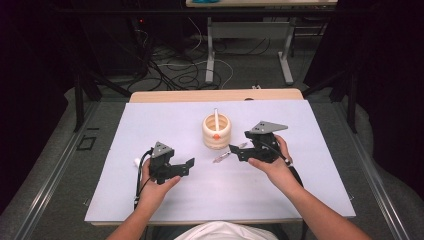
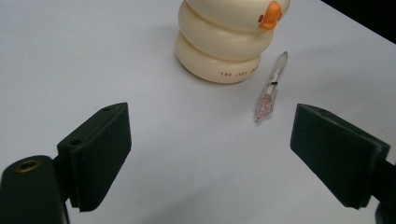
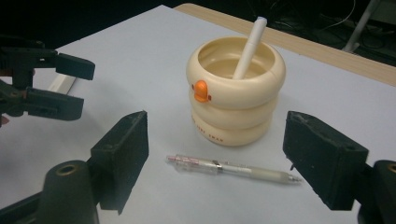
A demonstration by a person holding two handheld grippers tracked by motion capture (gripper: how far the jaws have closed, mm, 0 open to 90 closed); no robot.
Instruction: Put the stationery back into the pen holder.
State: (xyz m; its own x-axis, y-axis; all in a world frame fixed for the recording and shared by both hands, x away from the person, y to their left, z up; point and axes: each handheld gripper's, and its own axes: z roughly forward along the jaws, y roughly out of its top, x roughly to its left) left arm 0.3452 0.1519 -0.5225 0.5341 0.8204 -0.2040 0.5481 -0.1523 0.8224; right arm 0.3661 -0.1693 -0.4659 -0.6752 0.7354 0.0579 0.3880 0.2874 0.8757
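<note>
Right gripper [image 3: 215,163] gapes open over the clear pen [image 3: 233,166]; its long axis spans the jaws, lower centre; left gripper [image 2: 210,158], open, sits farther.

— What did I have on the desk [image 1: 165,200]?
— A clear pen [image 3: 232,168] with a pink end lay flat just in front of the cream duck-faced holder [image 3: 236,91], close but apart. The holder stood upright, ringed like stacked tubes, with a white pen [image 3: 249,48] leaning inside.

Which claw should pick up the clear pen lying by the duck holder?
Right claw, probably: it is open with the clear pen lying between its jaws. The left claw sits farther back.
</note>
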